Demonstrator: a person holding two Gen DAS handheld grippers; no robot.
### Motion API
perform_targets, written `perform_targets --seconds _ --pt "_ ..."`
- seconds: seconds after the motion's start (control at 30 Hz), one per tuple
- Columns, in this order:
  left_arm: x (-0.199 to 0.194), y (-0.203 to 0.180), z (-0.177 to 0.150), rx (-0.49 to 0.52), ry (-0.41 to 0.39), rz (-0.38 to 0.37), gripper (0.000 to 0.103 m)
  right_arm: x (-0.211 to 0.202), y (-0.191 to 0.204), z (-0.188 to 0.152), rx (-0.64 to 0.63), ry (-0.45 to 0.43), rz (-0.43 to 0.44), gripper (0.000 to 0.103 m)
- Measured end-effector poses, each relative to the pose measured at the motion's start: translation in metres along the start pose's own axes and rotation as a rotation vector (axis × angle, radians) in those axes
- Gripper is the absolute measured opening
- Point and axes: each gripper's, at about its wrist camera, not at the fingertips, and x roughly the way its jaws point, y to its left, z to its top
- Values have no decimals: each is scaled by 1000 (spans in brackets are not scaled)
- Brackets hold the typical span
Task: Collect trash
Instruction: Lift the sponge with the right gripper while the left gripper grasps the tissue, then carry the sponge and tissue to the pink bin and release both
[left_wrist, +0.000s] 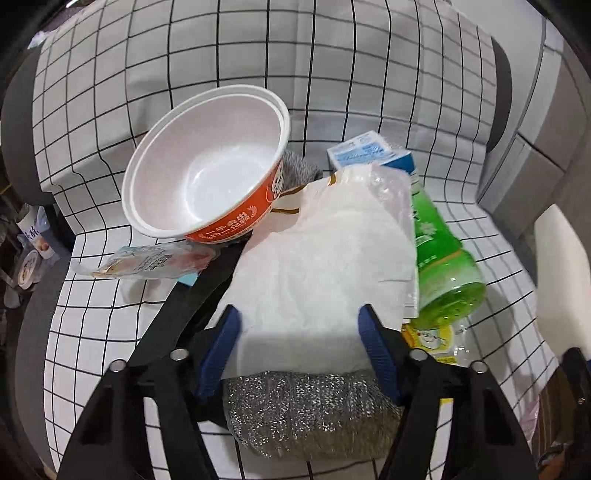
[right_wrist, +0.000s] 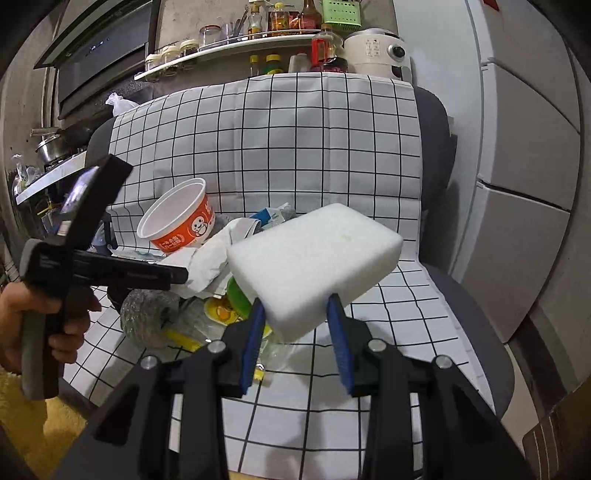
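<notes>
A heap of trash lies on the seat of a chair draped in a white cloth with a black grid. Take the orange-and-white instant noodle bowl as the landmark: it is empty and tipped on its side at the back left of the heap, its orange band printed with white Chinese characters and a cartoon face, too small to read. Right of the bowl a blue-and-white carton stands against the chair back; its print is illegible. In front of the bowl a white paper napkin spreads over the heap, with a green plastic bottle lying on its side beyond the napkin's right edge, its label blurred. Below and left of the bowl lies a crumpled printed wrapper.

The left gripper hangs over the napkin with its blue pads either side of it and a glittery steel scourer beneath; whether the pads press on anything cannot be told. The right gripper, right of the bowl, clamps a white foam sponge block raised above the seat. A hand grasps the left tool's handle.
</notes>
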Motion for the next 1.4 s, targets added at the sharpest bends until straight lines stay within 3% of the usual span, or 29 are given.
perform_targets --seconds 0.07,0.1,0.17,0.27,0.47,0.73,0.93,1.27,1.4 --pt "3 -2 0 21 6 14 34 1 -1 -1 3 0 3 34" --pt "2 -2 1 30 0 16 30 1 -1 -1 3 0 4 34" --pt "-5 -4 2 45 -34 13 11 0 -1 -1 0 -3 -1 34" --pt "-32 -8 9 68 -118 8 2 -2 -1 -2 -2 -5 -3 34" --pt "-90 -8 15 58 -245 -33 1 -15 -1 1 4 -20 -6 34" --pt "-158 -13 -2 48 -375 -125 1 -44 3 9 10 -61 -17 34" --pt "-169 -39 -39 93 -411 -163 1 -66 3 6 0 -77 -66 34" --pt "-145 -111 -93 232 -375 -473 1 -118 -46 -37 41 -58 -282 34" --pt "-143 -151 -108 303 -371 -564 1 -146 -70 -58 51 -55 -391 34"
